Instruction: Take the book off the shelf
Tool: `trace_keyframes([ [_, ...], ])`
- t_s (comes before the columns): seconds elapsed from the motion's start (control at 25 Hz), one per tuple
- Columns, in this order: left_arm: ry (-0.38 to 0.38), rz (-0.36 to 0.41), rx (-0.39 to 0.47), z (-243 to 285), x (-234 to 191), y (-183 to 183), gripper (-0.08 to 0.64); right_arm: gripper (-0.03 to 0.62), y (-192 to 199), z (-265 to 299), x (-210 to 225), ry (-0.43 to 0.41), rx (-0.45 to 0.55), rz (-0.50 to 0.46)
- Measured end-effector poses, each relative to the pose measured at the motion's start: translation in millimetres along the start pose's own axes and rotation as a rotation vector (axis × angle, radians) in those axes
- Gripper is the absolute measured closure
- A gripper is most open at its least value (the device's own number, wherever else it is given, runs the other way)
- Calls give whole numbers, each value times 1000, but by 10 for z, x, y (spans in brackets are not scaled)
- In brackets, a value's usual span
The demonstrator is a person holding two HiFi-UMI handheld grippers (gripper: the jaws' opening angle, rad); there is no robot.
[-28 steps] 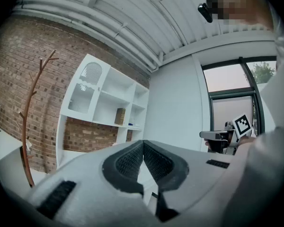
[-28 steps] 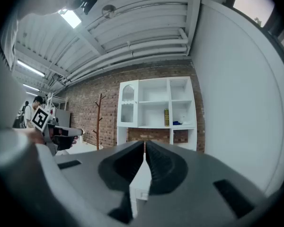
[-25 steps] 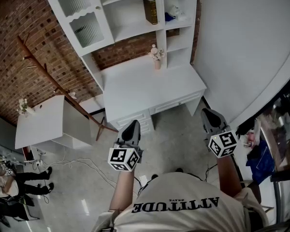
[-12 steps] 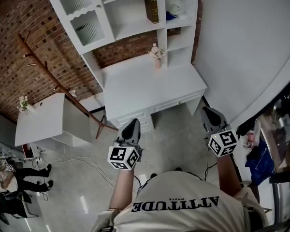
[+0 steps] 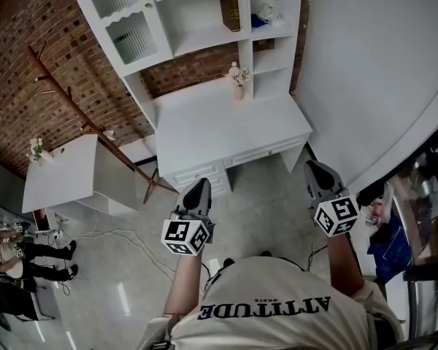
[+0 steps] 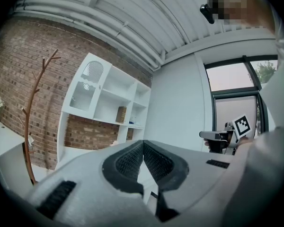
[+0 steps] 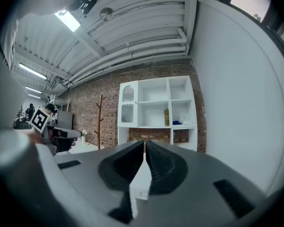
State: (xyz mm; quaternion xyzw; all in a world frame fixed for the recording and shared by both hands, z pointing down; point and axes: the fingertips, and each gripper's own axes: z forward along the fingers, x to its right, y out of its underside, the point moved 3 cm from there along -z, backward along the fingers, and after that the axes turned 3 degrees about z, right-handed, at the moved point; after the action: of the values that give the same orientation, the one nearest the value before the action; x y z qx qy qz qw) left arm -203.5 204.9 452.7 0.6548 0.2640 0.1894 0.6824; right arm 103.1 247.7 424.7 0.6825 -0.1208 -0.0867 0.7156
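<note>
A dark book with a gold spine [image 5: 229,10] stands upright on an upper shelf of the white shelf unit [image 5: 197,44]; it also shows as the book [image 6: 121,114] in the left gripper view and the book [image 7: 166,117] in the right gripper view. My left gripper [image 5: 199,189] and right gripper [image 5: 313,170] are held level over the floor, well short of the desk [image 5: 226,130]. Both are shut with nothing between the jaws. The book is far from both.
A small vase of flowers [image 5: 237,79] stands on the desk below the shelves. Blue and white items [image 5: 263,17] lie in the compartment right of the book. A wooden coat stand [image 5: 73,108] and a white side table [image 5: 66,177] are to the left. Cables [image 5: 131,246] trail on the floor.
The view has shifted slightly, so the desk and shelf sit a little higher in the head view. Both grippers hold their places and stay shut.
</note>
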Motion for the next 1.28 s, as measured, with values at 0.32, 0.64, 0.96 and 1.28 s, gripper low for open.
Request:
trace_keyframes([
  [0.32, -30, 0, -10, 115, 207, 54, 535, 558, 58, -35, 253, -26, -10, 11],
  [0.64, -69, -1, -7, 176, 438, 113, 535, 557, 103, -69, 455, -72, -20, 3],
  [0.96, -87, 8, -5, 259, 567, 138, 535, 557, 168, -90, 648, -83, -29, 6],
  [1.28, -80, 4, -14, 409, 520, 143, 535, 557, 222, 42, 707, -82, -54, 12],
])
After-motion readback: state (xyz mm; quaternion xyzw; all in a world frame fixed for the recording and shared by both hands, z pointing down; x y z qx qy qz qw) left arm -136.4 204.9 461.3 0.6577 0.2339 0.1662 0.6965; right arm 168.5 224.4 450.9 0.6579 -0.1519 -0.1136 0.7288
